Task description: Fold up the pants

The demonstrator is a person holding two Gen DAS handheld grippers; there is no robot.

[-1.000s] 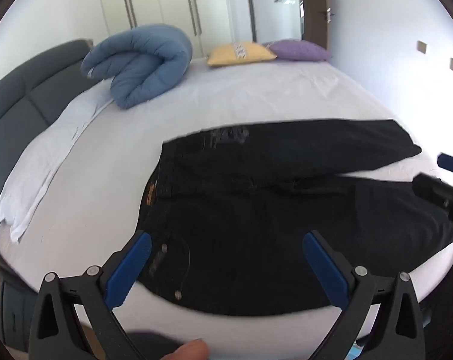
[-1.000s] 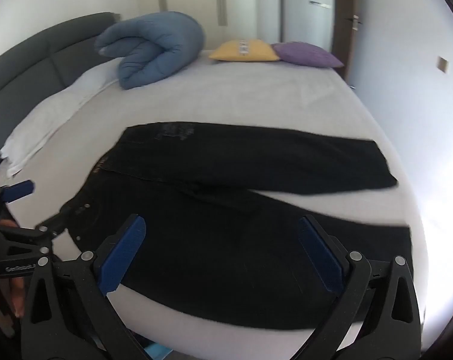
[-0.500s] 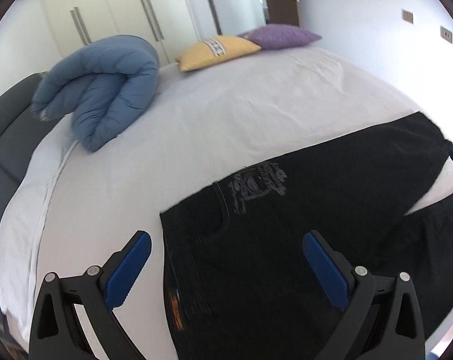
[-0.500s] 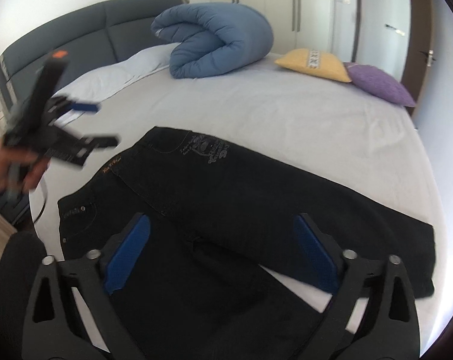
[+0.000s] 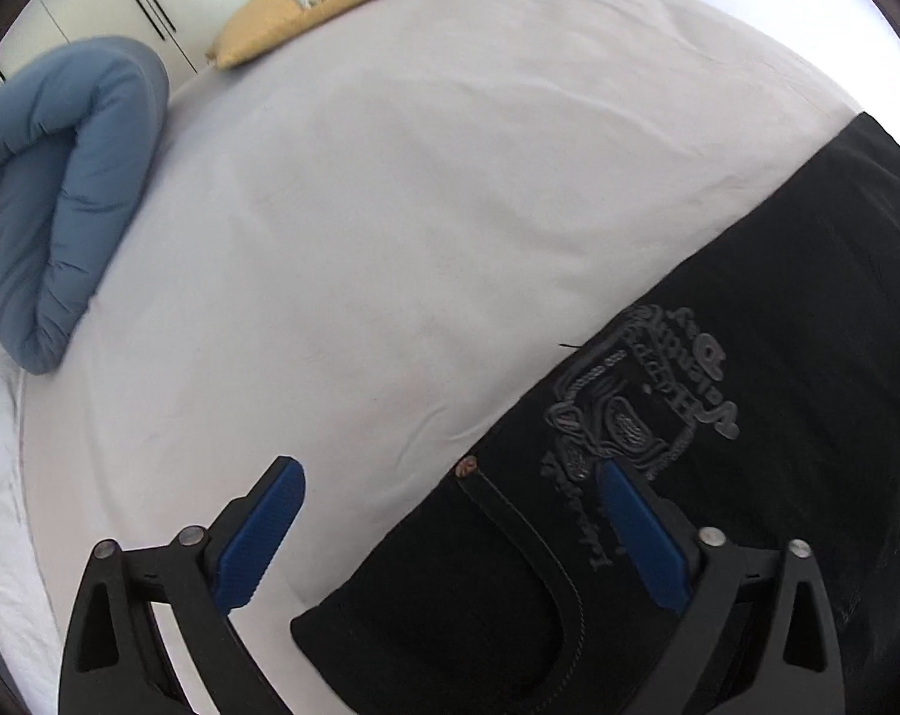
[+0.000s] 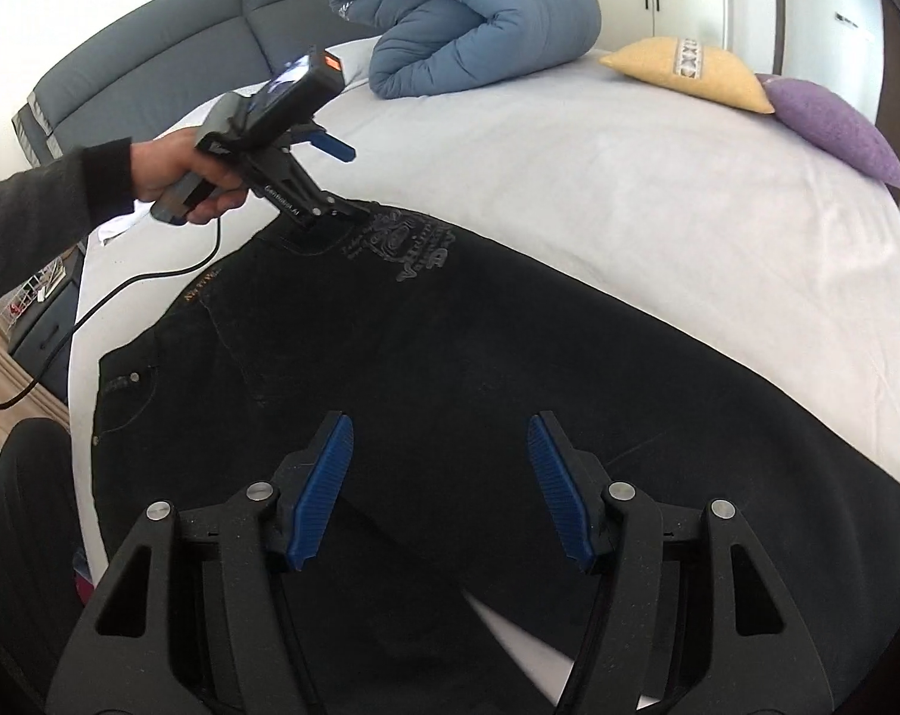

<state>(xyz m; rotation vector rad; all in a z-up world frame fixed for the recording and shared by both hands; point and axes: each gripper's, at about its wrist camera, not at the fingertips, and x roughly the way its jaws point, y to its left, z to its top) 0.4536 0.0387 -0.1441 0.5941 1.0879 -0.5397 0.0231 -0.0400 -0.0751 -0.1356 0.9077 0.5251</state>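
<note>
Black pants (image 6: 450,357) lie flat on the white bed (image 6: 658,179), waistband at the left, legs running right. In the left wrist view the far waist corner with the grey printed emblem (image 5: 640,405) lies between the fingers. My left gripper (image 5: 450,476) is open, low over that corner; one finger is over the sheet, the other over the fabric. The right wrist view shows it (image 6: 336,179) at the far waistband edge. My right gripper (image 6: 441,447) is open and empty, just above the middle of the far leg.
A rolled blue duvet (image 6: 473,24) lies at the head of the bed, with a yellow cushion (image 6: 688,71) and a purple cushion (image 6: 831,125) along the far side. A grey headboard (image 6: 152,59) stands at the left. A cable (image 6: 92,310) hangs from the left gripper.
Both grippers have moved forward and down toward the pants. The left went to the far waist corner, the right over the far leg. Both stay open.
</note>
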